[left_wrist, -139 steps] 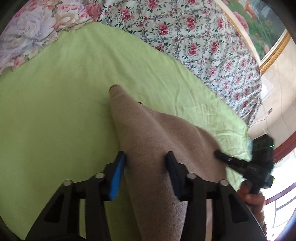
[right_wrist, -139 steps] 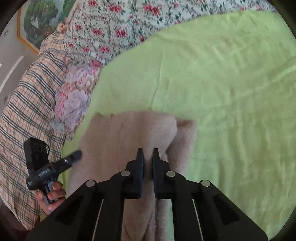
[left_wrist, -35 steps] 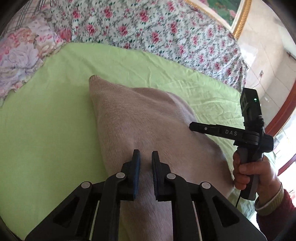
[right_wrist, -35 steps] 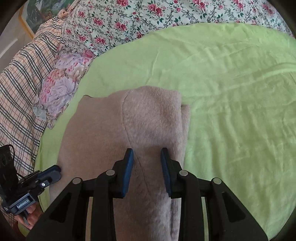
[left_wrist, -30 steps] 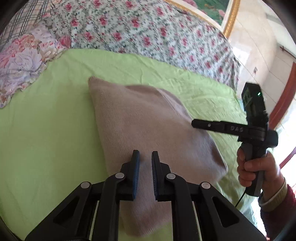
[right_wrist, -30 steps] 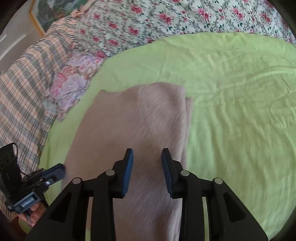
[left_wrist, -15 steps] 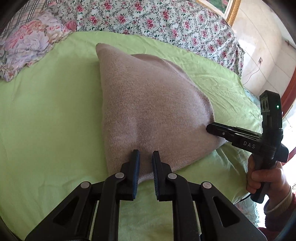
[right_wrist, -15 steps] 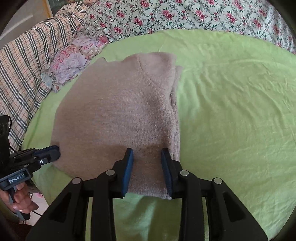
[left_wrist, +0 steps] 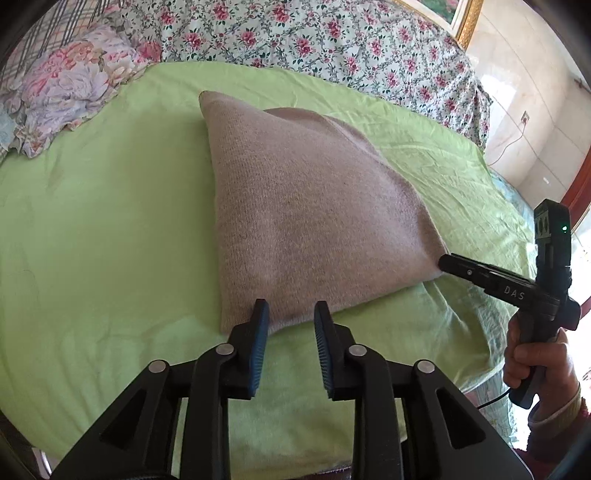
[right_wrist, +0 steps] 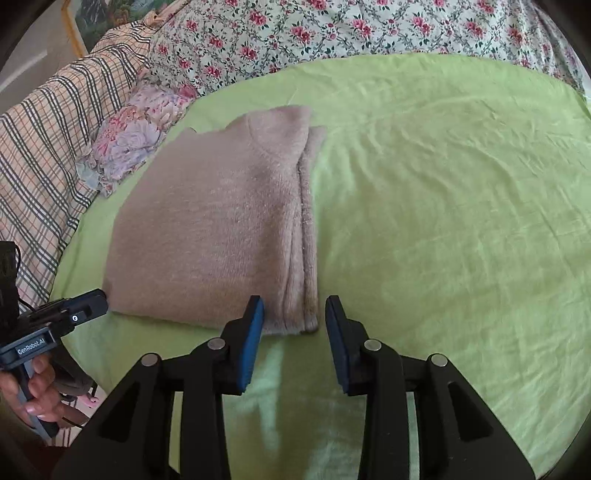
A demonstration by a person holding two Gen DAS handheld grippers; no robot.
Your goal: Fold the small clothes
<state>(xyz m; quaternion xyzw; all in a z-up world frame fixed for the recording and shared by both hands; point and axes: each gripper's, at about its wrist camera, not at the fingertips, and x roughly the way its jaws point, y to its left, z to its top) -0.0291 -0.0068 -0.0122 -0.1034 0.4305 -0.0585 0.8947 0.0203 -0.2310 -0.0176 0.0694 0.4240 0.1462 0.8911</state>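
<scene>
Beige knit sweater (right_wrist: 218, 221) lies folded on the green sheet (right_wrist: 443, 221). Both grippers, left (left_wrist: 290, 314) and right (right_wrist: 293, 306), hover at its near edge, jaws apart; a careless brush could drag the layers open.

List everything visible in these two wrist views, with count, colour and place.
Sweater: one, beige knit, folded flat on the green sheet.
Sheet: one, light green, covering the bed.
Floral quilt: one, white with red roses, behind the sheet.
Plaid blanket: one, tan check, at the bed's left side.
Floral pillow: one, pink-lilac, beside the sweater.
Framed picture: one, gold frame, on the wall.
Left gripper: black, blue pads, open, empty.
Right gripper: same, open, empty.
</scene>
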